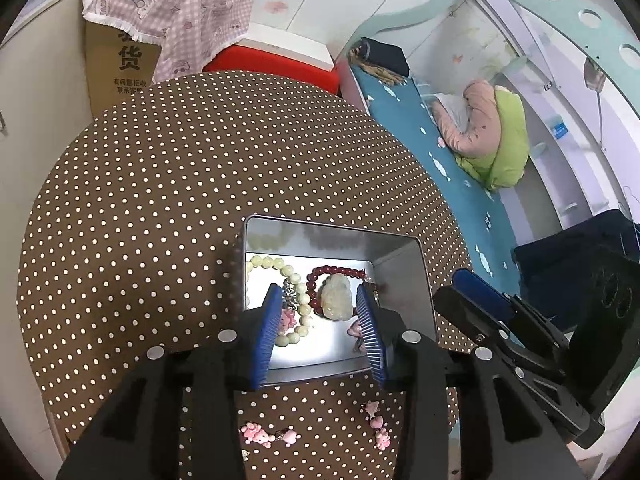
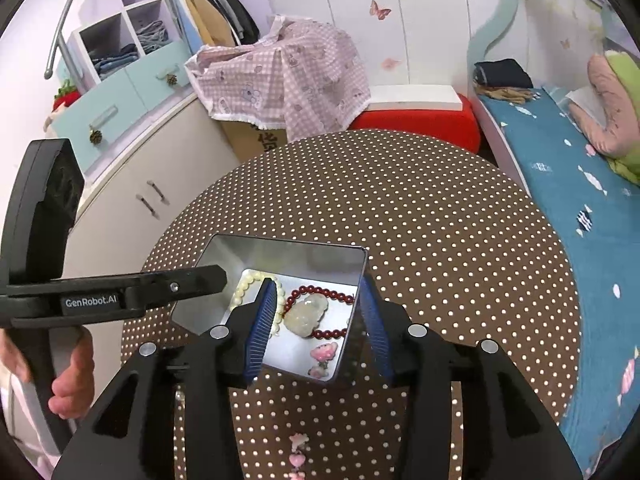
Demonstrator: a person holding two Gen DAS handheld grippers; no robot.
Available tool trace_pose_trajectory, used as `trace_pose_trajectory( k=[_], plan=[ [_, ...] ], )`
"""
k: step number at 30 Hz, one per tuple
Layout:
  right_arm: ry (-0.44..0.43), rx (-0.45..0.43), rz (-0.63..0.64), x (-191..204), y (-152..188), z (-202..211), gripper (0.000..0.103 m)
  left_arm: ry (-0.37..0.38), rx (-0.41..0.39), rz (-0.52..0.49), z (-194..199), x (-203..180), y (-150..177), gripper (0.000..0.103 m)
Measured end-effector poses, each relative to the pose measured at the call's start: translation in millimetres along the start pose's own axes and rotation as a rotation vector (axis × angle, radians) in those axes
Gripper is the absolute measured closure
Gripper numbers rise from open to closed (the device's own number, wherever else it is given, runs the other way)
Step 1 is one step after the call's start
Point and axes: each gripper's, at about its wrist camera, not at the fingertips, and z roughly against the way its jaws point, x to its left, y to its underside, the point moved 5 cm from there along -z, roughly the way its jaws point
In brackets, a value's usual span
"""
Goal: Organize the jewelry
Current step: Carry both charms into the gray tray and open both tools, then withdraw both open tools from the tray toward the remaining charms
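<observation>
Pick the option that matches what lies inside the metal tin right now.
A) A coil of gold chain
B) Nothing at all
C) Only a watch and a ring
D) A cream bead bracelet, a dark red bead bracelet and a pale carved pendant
D: inside the metal tin lie a cream bead bracelet, a dark red bead bracelet and a pale carved pendant, with small pink charms beside them.
</observation>
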Motion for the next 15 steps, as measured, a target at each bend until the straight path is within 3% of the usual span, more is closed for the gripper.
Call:
trace_pose_trajectory(
  k=[15],
  plan=[
    [0.035,-0.025,-0.018,-13,6,12,0.055,-0.092,-0.066,-0.082,22,-4,13,0.066]
  ],
)
